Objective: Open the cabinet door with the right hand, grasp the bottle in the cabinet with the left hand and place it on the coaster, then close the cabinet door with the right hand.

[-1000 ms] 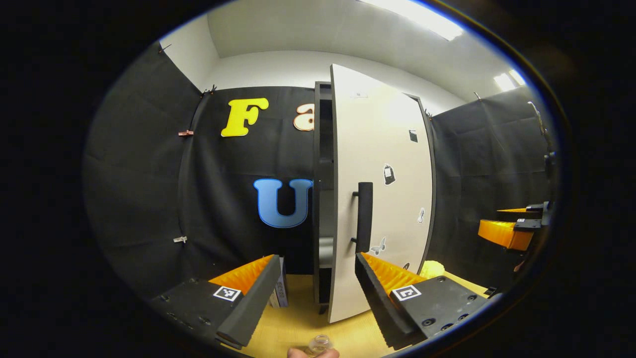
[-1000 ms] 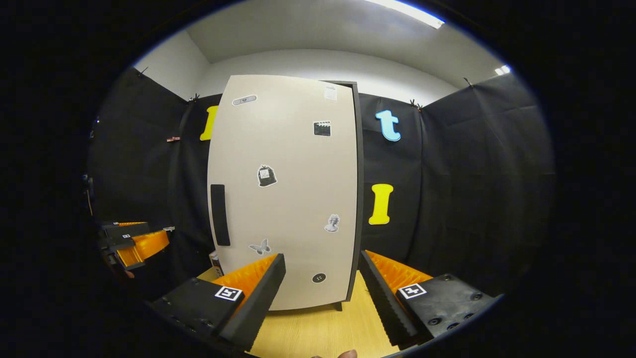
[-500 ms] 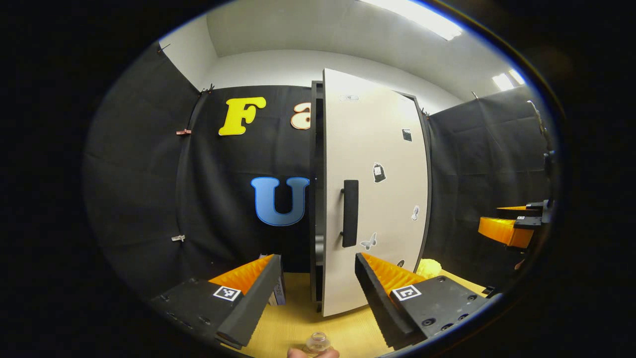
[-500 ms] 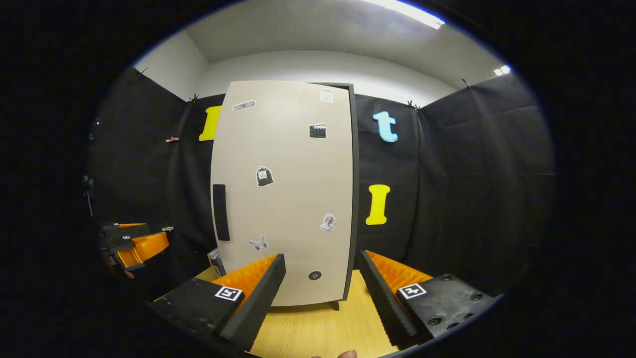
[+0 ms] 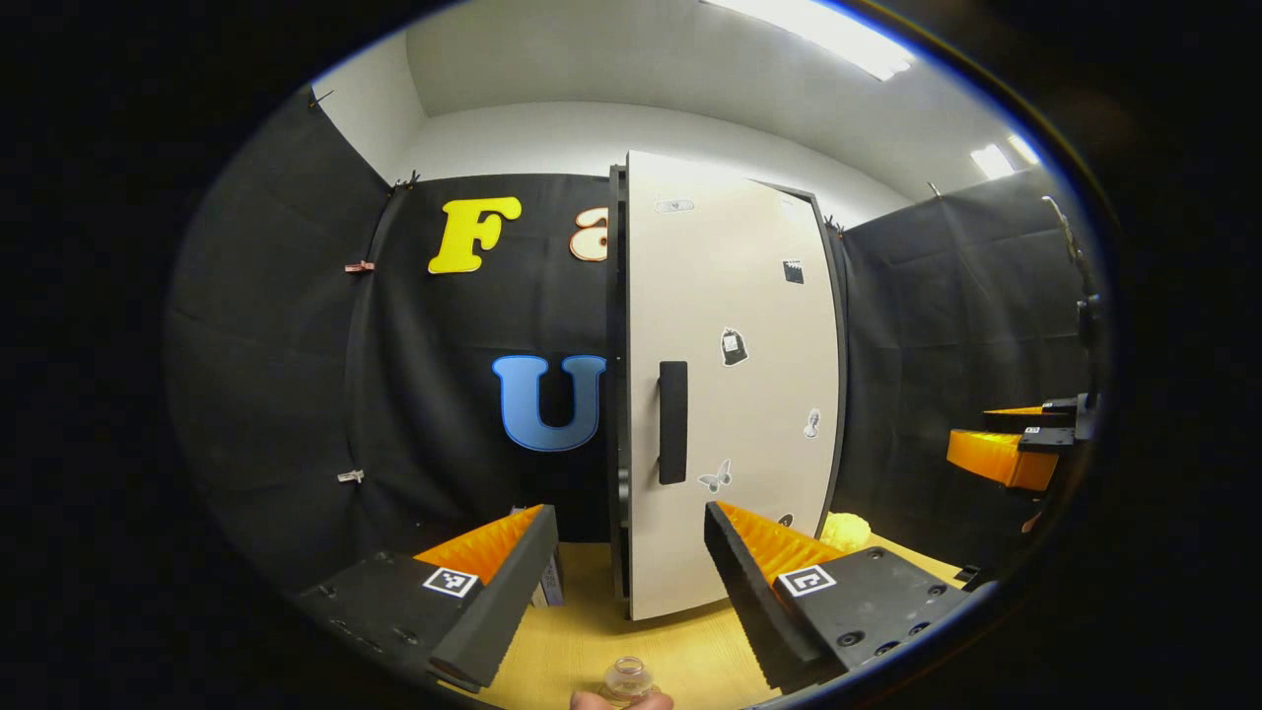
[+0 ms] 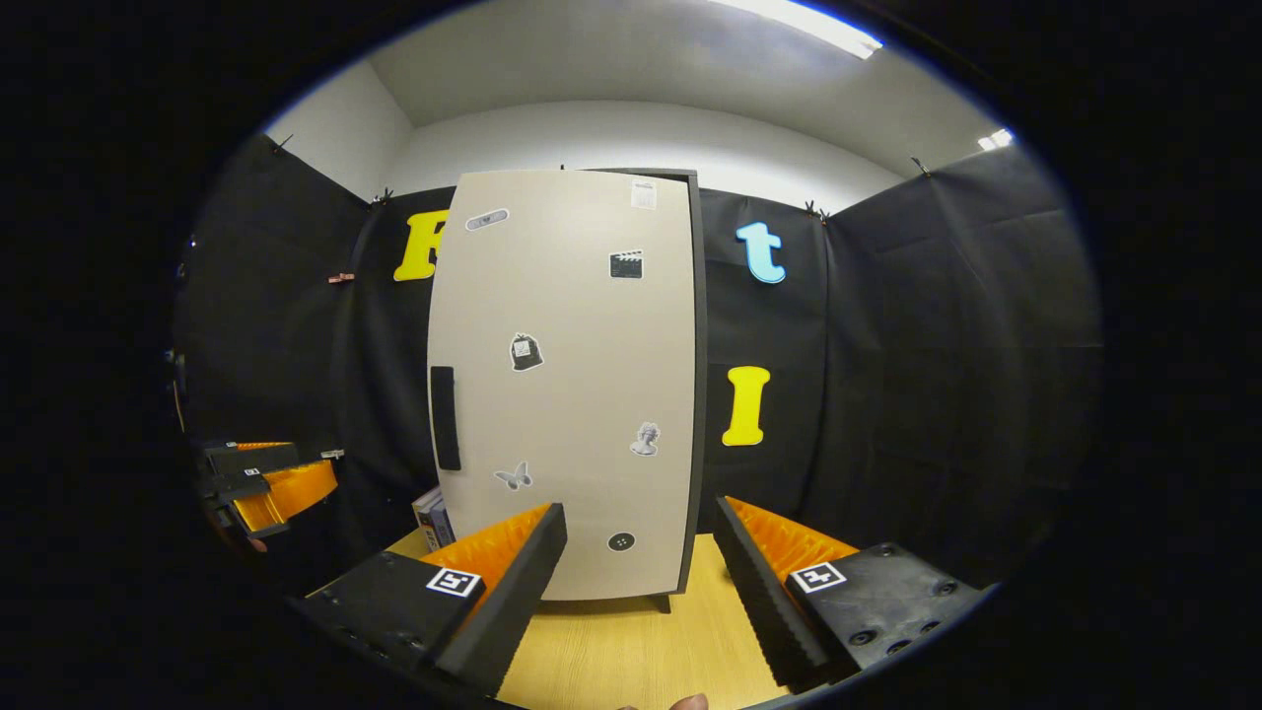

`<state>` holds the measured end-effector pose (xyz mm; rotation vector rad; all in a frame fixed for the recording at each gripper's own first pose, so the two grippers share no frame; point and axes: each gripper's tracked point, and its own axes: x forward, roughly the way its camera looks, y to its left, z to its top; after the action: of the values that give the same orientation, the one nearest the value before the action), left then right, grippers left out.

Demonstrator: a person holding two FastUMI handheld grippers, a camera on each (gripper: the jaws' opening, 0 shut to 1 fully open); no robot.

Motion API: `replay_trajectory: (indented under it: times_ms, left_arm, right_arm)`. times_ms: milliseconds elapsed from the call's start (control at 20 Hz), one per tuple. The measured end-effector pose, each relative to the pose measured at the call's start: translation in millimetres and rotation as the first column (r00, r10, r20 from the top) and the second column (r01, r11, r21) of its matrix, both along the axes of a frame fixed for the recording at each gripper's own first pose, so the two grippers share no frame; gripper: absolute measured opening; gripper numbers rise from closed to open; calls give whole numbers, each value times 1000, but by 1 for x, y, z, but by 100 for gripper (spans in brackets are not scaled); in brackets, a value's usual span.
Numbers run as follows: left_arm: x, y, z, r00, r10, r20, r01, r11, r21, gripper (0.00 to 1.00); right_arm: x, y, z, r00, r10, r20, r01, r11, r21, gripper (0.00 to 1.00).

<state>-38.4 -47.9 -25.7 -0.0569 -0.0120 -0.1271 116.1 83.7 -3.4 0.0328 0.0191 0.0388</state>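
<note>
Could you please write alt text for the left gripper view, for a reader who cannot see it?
A tall cabinet door with a dark vertical handle stands almost shut on a wooden table, seen between the open left gripper fingers. A clear bottle sits at the bottom edge, and the right gripper is at far right.

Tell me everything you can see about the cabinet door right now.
The cabinet door is a tall, flat, off-white panel, matte like painted board, set in a dark cabinet frame. A dark vertical bar handle sits near its left edge at mid height. Small stickers dot its face, among them a butterfly and a clapperboard. It stands upright, shut or nearly shut. The cabinet rests on the wooden tabletop. Neither gripper touches the door.
</note>
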Motion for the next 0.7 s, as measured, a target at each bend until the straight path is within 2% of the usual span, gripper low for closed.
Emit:
replay_trajectory:
  times_ms: [700]
  left_arm:
    - [0,-5,1,1000,-1,1,1,1000,4,95]
  right_arm:
    - [0,-2,0,1000,-9,2,9,1000,1,98]
